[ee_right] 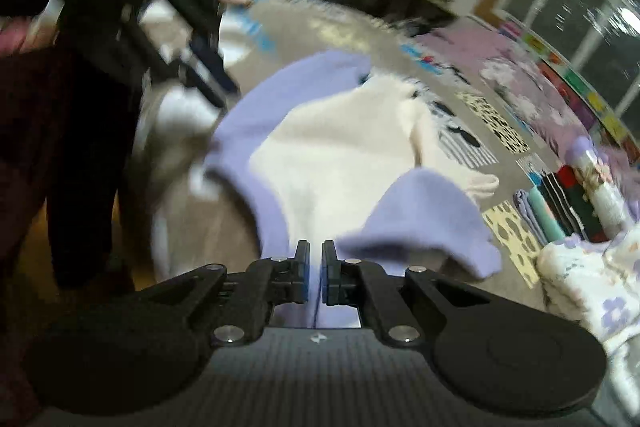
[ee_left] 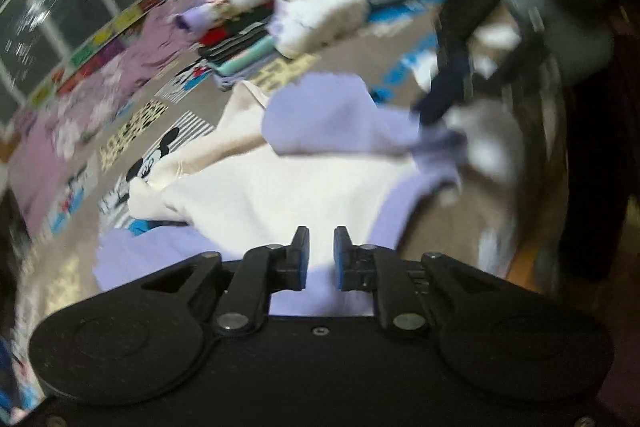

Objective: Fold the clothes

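Observation:
A cream-and-lilac garment (ee_left: pixel 280 195) lies spread on the patterned play mat (ee_left: pixel 132 119), with lilac sleeves folded over its cream body. My left gripper (ee_left: pixel 321 255) sits low over its lilac hem, jaws narrowly apart with cloth between them. In the right wrist view the same garment (ee_right: pixel 336 163) stretches ahead. My right gripper (ee_right: pixel 315 273) is nearly closed on the lilac edge, a thin strip of cloth showing between the pads. The other gripper appears blurred at the upper right of the left view (ee_left: pixel 532 27) and at the upper left of the right view (ee_right: pixel 172 11).
A stack of folded clothes (ee_left: pixel 244 47) stands on the mat, topped by a white floral piece (ee_left: pixel 316 11); it also shows in the right view (ee_right: pixel 568 203). A pink blanket (ee_left: pixel 100 95) lies along the mat's edge. The person's dark legs (ee_right: pixel 72 131) stand close by.

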### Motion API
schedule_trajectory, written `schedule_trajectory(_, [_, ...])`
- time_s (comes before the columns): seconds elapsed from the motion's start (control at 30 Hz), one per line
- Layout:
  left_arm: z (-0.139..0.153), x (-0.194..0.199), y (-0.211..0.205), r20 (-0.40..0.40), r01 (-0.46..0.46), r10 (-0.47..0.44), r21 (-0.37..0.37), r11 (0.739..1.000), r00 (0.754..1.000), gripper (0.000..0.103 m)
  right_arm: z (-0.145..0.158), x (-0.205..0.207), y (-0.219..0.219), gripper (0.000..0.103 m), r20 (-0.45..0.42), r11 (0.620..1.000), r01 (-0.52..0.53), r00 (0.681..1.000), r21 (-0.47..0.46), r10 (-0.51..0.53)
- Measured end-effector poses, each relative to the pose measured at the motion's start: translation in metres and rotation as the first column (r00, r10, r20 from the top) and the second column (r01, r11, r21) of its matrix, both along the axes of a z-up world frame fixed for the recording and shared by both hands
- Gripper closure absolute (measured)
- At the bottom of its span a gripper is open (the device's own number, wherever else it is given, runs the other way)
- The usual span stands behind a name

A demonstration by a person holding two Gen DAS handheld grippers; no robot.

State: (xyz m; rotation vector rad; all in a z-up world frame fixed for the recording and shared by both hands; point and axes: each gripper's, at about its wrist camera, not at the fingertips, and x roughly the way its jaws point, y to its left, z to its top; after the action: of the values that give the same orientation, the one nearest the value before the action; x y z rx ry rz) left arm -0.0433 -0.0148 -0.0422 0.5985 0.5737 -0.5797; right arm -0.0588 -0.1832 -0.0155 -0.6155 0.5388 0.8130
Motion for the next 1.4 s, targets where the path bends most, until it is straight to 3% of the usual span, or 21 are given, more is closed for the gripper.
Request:
schedule_trajectory(0.1, [-0.01, 0.015, -0.01, -0.087, -0.054, 0.047, -0.083, 0.995, 0.995, 0.082, -0.012, 0.011, 0.016, 0.097, -0.033, 0.998, 0.05, 0.998, 0.042, -0.048])
schedule_trajectory(0.2, [-0.028, 0.023, -0.017, -0.177, -0.108, 0.088, -0.11, 0.988, 0.98, 0.08, -0.035, 0.02, 0.024, 0.096, -0.074, 0.991, 0.12, 0.991, 0.065, -0.115])
schedule_trajectory(0.3, [-0.051, 0.016, -0.025, -0.215, -0.118, 0.107, -0.036, 0.992, 0.971, 0.071, -0.059, 0.02, 0.025, 0.096, -0.128, 0.987, 0.151, 0.981, 0.056, -0.143])
schedule_trajectory(0.37, [-0.061, 0.008, -0.031, -0.199, -0.116, 0.114, 0.003, 0.993, 0.973, 0.063, -0.073, 0.009, 0.026, 0.092, -0.106, 0.988, 0.148, 0.984, 0.051, -0.142])
schedule_trajectory(0.53, [-0.065, -0.01, -0.04, -0.17, -0.117, 0.124, 0.049, 0.992, 0.978, 0.061, -0.076, -0.001, 0.017, 0.091, -0.122, 0.973, 0.201, 0.975, 0.114, -0.187])
schedule_trajectory(0.6, [-0.066, -0.013, -0.039, -0.202, -0.087, 0.099, 0.066, 0.994, 0.974, 0.049, -0.076, -0.006, 0.013, 0.092, -0.143, 0.969, 0.21, 0.971, 0.128, -0.192])
schedule_trajectory(0.67, [-0.066, -0.02, -0.036, -0.217, -0.066, 0.081, 0.077, 0.995, 0.973, 0.049, -0.073, -0.007, 0.01, 0.092, -0.178, 0.969, 0.205, 0.968, 0.139, -0.179])
schedule_trajectory(0.8, [-0.051, -0.022, -0.013, -0.28, -0.114, 0.1, -0.036, 0.993, 0.955, 0.049, -0.06, -0.017, 0.001, 0.091, -0.188, 0.954, 0.202, 0.969, 0.222, -0.161])
schedule_trajectory(0.9, [-0.038, -0.014, 0.013, -0.306, -0.204, 0.15, -0.153, 0.967, 0.94, 0.049, -0.047, -0.008, -0.019, 0.088, -0.237, 0.895, 0.256, 0.955, 0.365, -0.177])
schedule_trajectory(0.97, [-0.029, -0.002, 0.033, -0.31, -0.288, 0.209, -0.236, 0.928, 0.927, 0.048, -0.041, 0.005, -0.038, 0.088, -0.302, 0.812, 0.321, 0.934, 0.487, -0.189])
schedule_trajectory(1.03, [-0.022, 0.012, 0.054, -0.314, -0.374, 0.275, -0.322, 0.87, 0.909, 0.046, -0.04, 0.018, -0.059, 0.087, -0.363, 0.704, 0.391, 0.91, 0.592, -0.2])
schedule_trajectory(1.1, [-0.018, 0.026, 0.082, -0.334, -0.47, 0.351, -0.414, 0.779, 0.875, 0.044, -0.045, 0.033, -0.08, 0.085, -0.43, 0.585, 0.464, 0.879, 0.665, -0.208])
schedule_trajectory(1.17, [-0.017, 0.042, 0.11, -0.378, -0.561, 0.417, -0.491, 0.666, 0.827, 0.042, -0.053, 0.047, -0.102, 0.074, -0.491, 0.46, 0.537, 0.841, 0.707, -0.226])
schedule_trajectory(1.2, [-0.02, 0.049, 0.123, -0.406, -0.601, 0.444, -0.516, 0.61, 0.799, 0.042, -0.058, 0.054, -0.109, 0.071, -0.513, 0.419, 0.562, 0.826, 0.713, -0.233])
schedule_trajectory(1.27, [-0.028, 0.064, 0.148, -0.464, -0.668, 0.482, -0.554, 0.498, 0.743, 0.042, -0.068, 0.067, -0.122, 0.069, -0.554, 0.345, 0.605, 0.796, 0.717, -0.245])
schedule_trajectory(1.3, [-0.033, 0.071, 0.158, -0.491, -0.694, 0.494, -0.567, 0.445, 0.718, 0.042, -0.073, 0.073, -0.125, 0.068, -0.565, 0.329, 0.619, 0.785, 0.713, -0.253])
schedule_trajectory(1.4, [-0.042, 0.095, 0.179, -0.532, -0.756, 0.552, -0.559, 0.34, 0.642, 0.036, -0.087, 0.087, -0.126, 0.063, -0.58, 0.314, 0.643, 0.766, 0.698, -0.279])
